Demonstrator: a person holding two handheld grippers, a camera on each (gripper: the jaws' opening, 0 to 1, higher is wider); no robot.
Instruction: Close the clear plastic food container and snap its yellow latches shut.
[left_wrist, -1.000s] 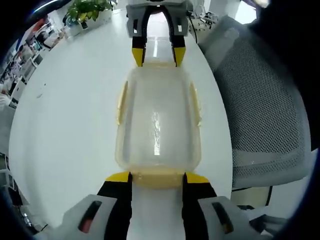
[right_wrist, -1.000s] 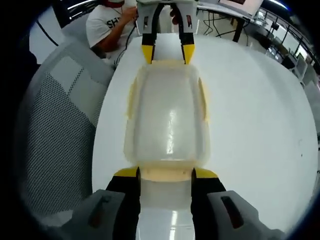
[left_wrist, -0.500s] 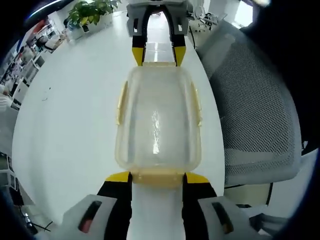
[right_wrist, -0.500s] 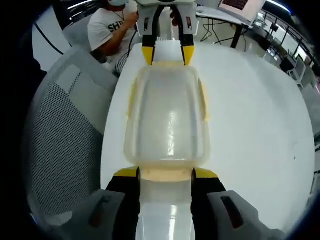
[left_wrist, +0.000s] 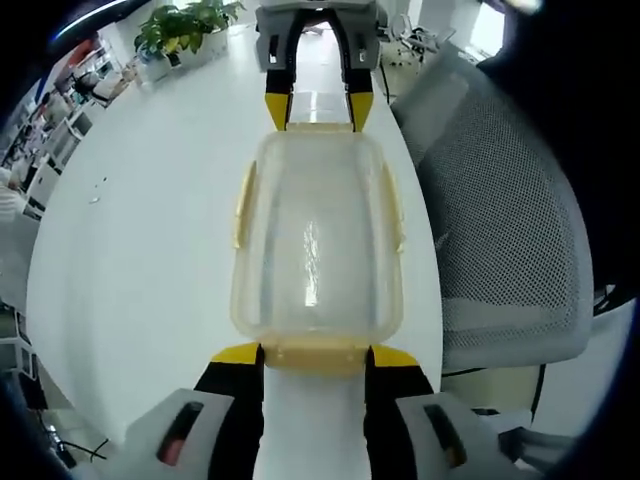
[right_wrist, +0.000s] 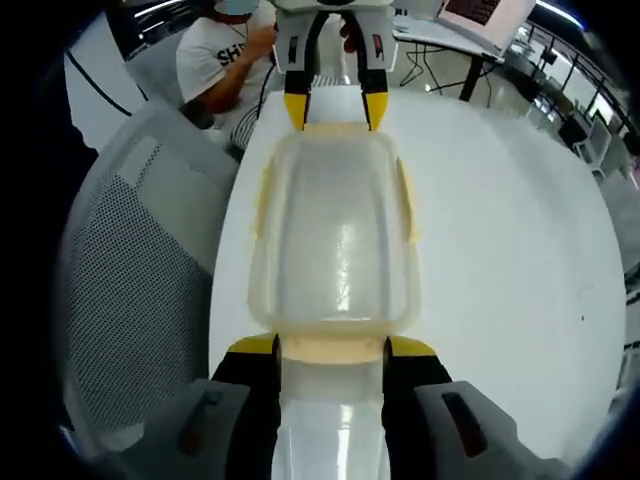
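lid's on the clear container (left_wrist: 316, 240) on the white counter (left_wrist: 140, 230), my left tongs (left_wrist: 316, 357) and right tongs (right_wrist: 333, 346) open, straddling its end latches, side latches look unsnapped.

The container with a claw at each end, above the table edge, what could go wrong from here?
The clear container is held between the left claw and the right claw, each at an end latch, so if either lets go it may tip or drop.

It sits near the white table edge beside the mesh chair, so a slip could send it off the table.

Pressing the end latch harder might flex the thin plastic, leaving the side latches misaligned.
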